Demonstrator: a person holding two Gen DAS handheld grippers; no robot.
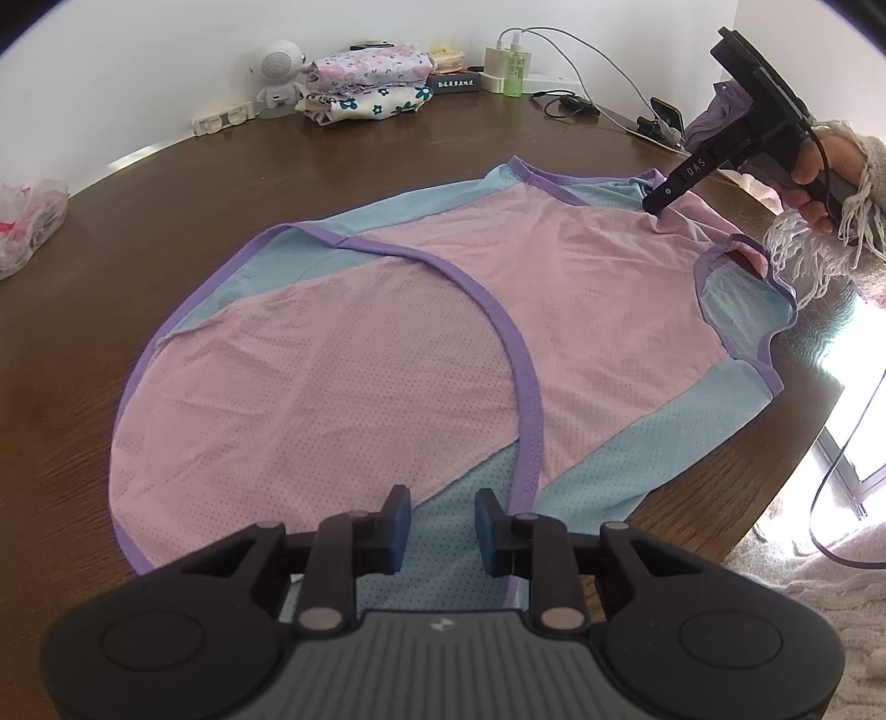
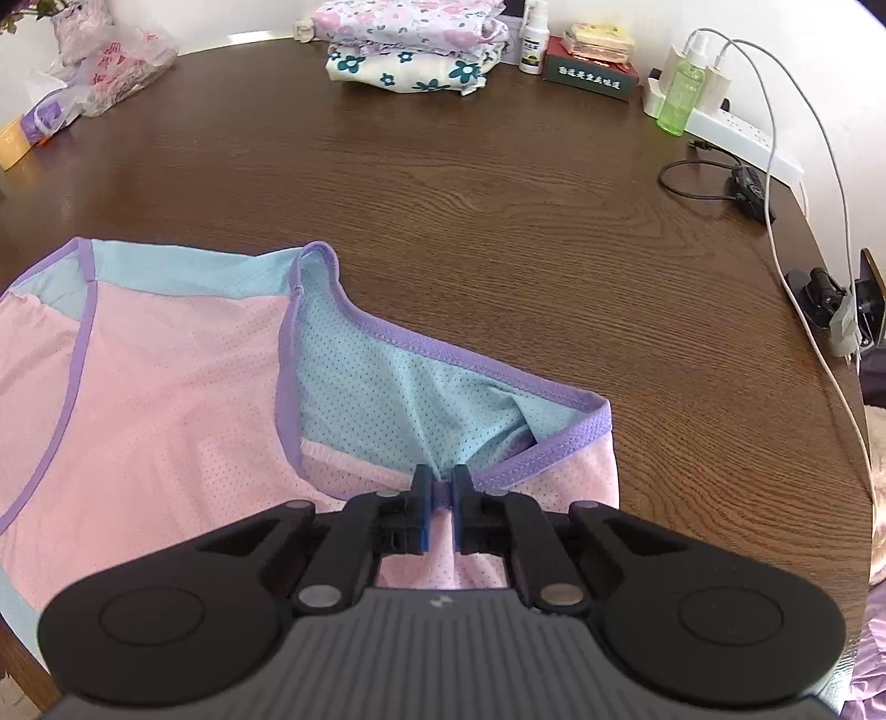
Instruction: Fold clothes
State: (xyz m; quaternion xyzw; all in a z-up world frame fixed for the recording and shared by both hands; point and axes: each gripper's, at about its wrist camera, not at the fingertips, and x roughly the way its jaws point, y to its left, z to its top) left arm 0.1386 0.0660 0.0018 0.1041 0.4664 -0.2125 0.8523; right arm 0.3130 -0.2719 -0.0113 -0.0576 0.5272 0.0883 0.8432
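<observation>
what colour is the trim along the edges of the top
Purple, bordering the pink and light blue top; the trim shows best in the right wrist view.

garment (image 1: pixel 421 332) | pink mesh vest, light-blue side panels, purple trim | spread flat on brown wooden table (image 1: pixel 332 166) | one edge flap folded over | strap end slightly bunched

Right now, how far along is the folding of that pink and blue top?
Done: two folded floral garments sit stacked at the table's far edge. In hand: the pink and blue top lies spread out, the right gripper pinching its purple-trimmed edge, the left gripper open over the other end. Left: every fold of this top.
</observation>
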